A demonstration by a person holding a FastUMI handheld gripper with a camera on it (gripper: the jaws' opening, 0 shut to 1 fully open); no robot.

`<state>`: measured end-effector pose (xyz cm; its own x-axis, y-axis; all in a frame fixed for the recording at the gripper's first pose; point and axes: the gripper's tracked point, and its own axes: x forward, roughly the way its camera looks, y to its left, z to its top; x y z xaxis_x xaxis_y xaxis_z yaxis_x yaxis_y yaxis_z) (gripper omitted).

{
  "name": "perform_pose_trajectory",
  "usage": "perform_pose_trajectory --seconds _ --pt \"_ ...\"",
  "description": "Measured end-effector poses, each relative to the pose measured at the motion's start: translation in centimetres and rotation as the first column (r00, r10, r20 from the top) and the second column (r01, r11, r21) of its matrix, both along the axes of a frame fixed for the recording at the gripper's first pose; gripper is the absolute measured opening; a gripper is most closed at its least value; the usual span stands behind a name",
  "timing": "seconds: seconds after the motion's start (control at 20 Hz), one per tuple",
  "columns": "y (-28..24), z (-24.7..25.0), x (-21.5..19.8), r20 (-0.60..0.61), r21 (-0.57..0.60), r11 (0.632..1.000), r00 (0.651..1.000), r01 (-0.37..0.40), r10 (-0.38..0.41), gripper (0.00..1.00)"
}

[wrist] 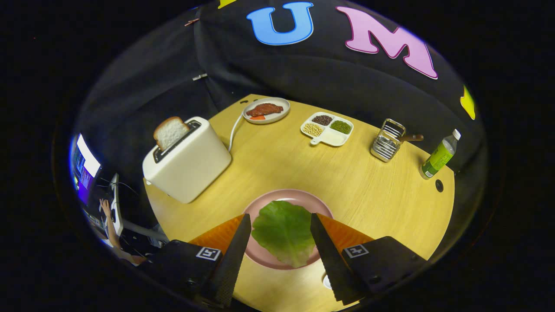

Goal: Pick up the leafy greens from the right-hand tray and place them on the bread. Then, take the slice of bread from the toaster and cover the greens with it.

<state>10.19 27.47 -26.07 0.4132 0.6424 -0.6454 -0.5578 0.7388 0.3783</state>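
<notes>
A green lettuce leaf (284, 232) lies flat on a pink plate (260, 255), near the front of the wooden table. A sliver of white peeks out at the leaf's far edge; I cannot tell whether it is bread. My gripper (280, 216) hovers over the plate, open, with the leaf between its spread fingers and neither finger touching it. To the left and further back stands a white toaster (190, 167) with a slice of bread (170, 132) sticking up out of its slot.
At the back of the table (347, 173) sit a grey plate with a piece of meat (265, 110), a white divided tray of beans (327, 127), a metal rack (387, 141) and a green bottle (439, 157). A person's arm (110, 225) and a monitor (84, 169) are off the table's left.
</notes>
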Motion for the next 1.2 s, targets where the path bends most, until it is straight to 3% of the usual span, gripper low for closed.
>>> perform_pose_trajectory --seconds 0.3,0.6,0.85,1.2 --pt "4.9 8.9 -1.8 0.054 0.201 0.979 0.998 -0.039 0.029 0.88" --pt "12.2 15.0 -3.9 -0.012 0.368 0.929 0.999 -0.044 0.053 0.88" --pt "18.6 16.2 -4.0 -0.209 0.462 0.884 0.977 0.07 0.032 0.88" --pt "25.5 14.2 -1.7 -0.484 0.424 0.858 0.873 0.291 -0.057 0.88"
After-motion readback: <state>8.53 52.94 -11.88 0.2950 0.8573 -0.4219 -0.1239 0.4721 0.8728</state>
